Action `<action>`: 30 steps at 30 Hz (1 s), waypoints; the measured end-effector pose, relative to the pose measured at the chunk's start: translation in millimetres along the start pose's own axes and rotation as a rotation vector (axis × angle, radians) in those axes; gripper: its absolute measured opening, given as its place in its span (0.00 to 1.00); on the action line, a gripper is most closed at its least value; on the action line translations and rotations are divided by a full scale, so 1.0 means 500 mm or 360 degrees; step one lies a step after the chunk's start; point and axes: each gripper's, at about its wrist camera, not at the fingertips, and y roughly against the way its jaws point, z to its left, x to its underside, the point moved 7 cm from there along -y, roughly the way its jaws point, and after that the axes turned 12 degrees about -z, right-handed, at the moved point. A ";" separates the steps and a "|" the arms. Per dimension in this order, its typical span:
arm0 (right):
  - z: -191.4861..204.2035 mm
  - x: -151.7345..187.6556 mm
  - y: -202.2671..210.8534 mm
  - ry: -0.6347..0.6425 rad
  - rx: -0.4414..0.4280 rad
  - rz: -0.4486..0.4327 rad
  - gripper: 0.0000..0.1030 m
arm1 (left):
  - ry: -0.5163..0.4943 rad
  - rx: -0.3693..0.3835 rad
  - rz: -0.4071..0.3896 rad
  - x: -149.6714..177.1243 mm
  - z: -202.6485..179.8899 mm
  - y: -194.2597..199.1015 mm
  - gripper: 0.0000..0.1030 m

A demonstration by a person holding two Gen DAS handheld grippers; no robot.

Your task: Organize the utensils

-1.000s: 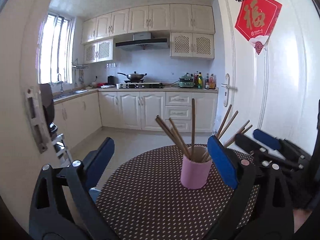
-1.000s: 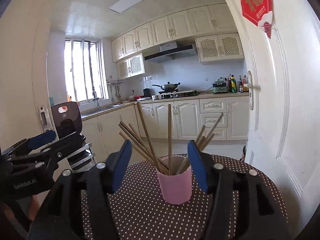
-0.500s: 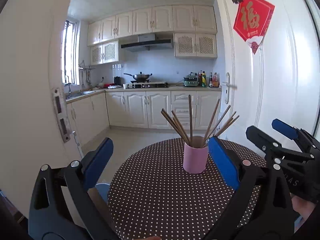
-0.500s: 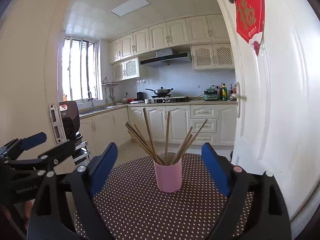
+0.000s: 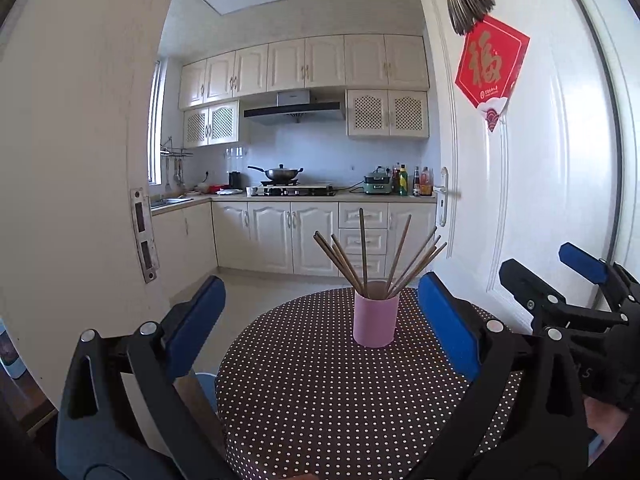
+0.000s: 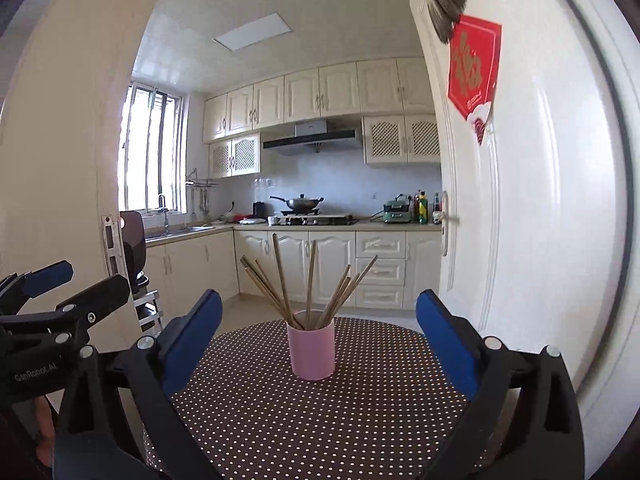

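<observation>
Pink cup of chopsticks upright mid dotted table; left gripper and right gripper spread wide, empty, apart from cup; task looks done, nothing left to grasp

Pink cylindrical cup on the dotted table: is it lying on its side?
No. The pink cylindrical cup stands upright, holding wooden chopsticks.

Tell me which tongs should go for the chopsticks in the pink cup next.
Right, marginally. The pink cup sits centred between the open right tongs, its chopsticks straight ahead. From the left tongs the cup sits right of centre. Both are open, empty and short of it.
</observation>
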 end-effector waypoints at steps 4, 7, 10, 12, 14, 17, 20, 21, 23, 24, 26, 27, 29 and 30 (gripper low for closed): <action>0.010 -0.007 0.016 0.0058 0.0013 -0.0036 0.92 | -0.0004 -0.0024 -0.0016 -0.002 0.007 0.012 0.93; 0.015 -0.012 0.023 0.0073 0.0011 -0.0062 0.92 | 0.0000 -0.0038 -0.0007 0.002 0.012 0.015 0.93; 0.018 -0.015 0.026 0.0061 -0.0001 -0.0075 0.92 | -0.0002 -0.0039 -0.0003 0.004 0.014 0.017 0.93; 0.021 -0.016 0.028 0.0070 -0.0002 -0.0078 0.92 | -0.0003 -0.0048 -0.0003 0.004 0.016 0.017 0.93; 0.026 -0.017 0.029 0.0090 -0.0003 -0.0088 0.92 | -0.0002 -0.0048 -0.0001 0.004 0.016 0.016 0.93; 0.029 -0.016 0.033 0.0100 -0.0007 -0.0085 0.92 | -0.0009 -0.0061 0.0000 0.007 0.016 0.015 0.93; 0.032 -0.015 0.033 0.0104 -0.0012 -0.0087 0.92 | -0.0021 -0.0068 -0.0003 0.008 0.016 0.016 0.93; 0.033 -0.013 0.035 0.0102 -0.0014 -0.0088 0.92 | -0.0026 -0.0071 -0.0004 0.009 0.016 0.016 0.93; 0.034 -0.012 0.035 0.0100 -0.0015 -0.0086 0.92 | -0.0028 -0.0080 -0.0014 0.008 0.017 0.018 0.93; 0.033 -0.011 0.033 0.0099 -0.0017 -0.0083 0.92 | -0.0028 -0.0082 -0.0016 0.008 0.017 0.018 0.93; 0.033 -0.010 0.034 0.0097 -0.0017 -0.0079 0.92 | -0.0028 -0.0082 -0.0013 0.010 0.017 0.016 0.93; 0.032 -0.010 0.032 0.0098 -0.0017 -0.0077 0.92 | -0.0027 -0.0083 -0.0014 0.011 0.017 0.015 0.93; 0.033 -0.009 0.032 0.0101 -0.0015 -0.0081 0.92 | -0.0028 -0.0085 -0.0016 0.010 0.017 0.016 0.93; 0.033 -0.009 0.031 0.0101 -0.0015 -0.0078 0.92 | -0.0030 -0.0089 -0.0019 0.011 0.017 0.015 0.93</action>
